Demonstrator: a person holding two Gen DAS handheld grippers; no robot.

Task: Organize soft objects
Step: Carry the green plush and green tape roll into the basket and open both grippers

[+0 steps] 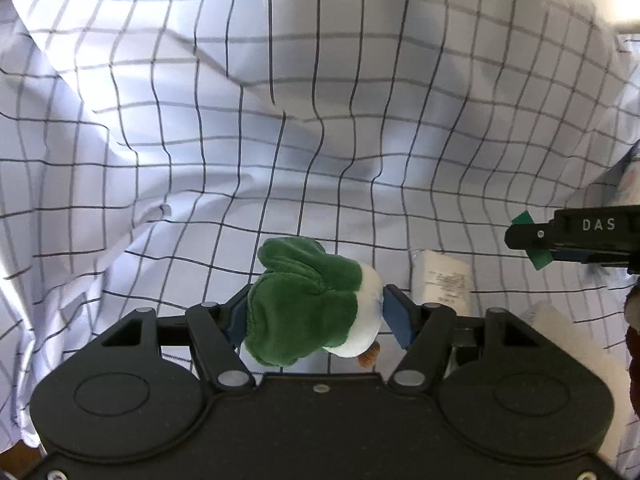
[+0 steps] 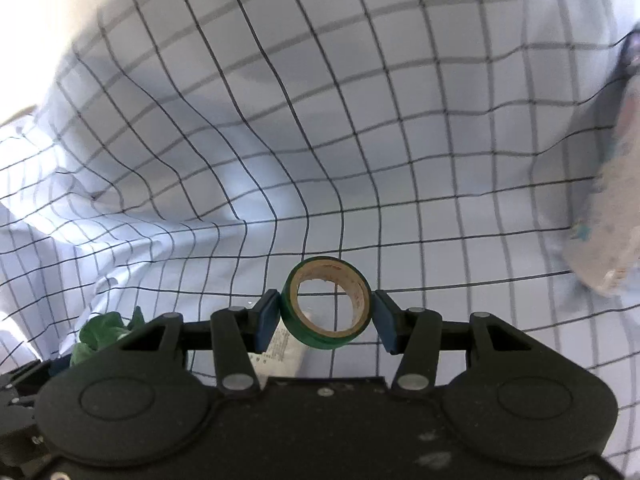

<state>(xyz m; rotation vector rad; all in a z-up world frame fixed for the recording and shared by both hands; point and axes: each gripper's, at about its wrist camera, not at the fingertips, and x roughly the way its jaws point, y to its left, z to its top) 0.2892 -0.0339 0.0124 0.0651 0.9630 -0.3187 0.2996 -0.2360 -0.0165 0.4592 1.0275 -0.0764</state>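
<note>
My left gripper (image 1: 316, 316) is shut on a green and white plush toy (image 1: 304, 300), held above the white checked sheet (image 1: 280, 140). My right gripper (image 2: 326, 320) is shut on a green roll of tape (image 2: 326, 308), its hole facing the camera. The right gripper also shows at the right edge of the left wrist view (image 1: 532, 246), with the green tape seen edge-on. The plush shows at the lower left of the right wrist view (image 2: 100, 332).
A white fabric tag (image 1: 440, 280) lies on the sheet to the right of the plush. A pale patterned soft item (image 2: 608, 200) lies at the right edge. A brown furry object (image 1: 634, 340) sits at the far right. The sheet is rumpled in folds.
</note>
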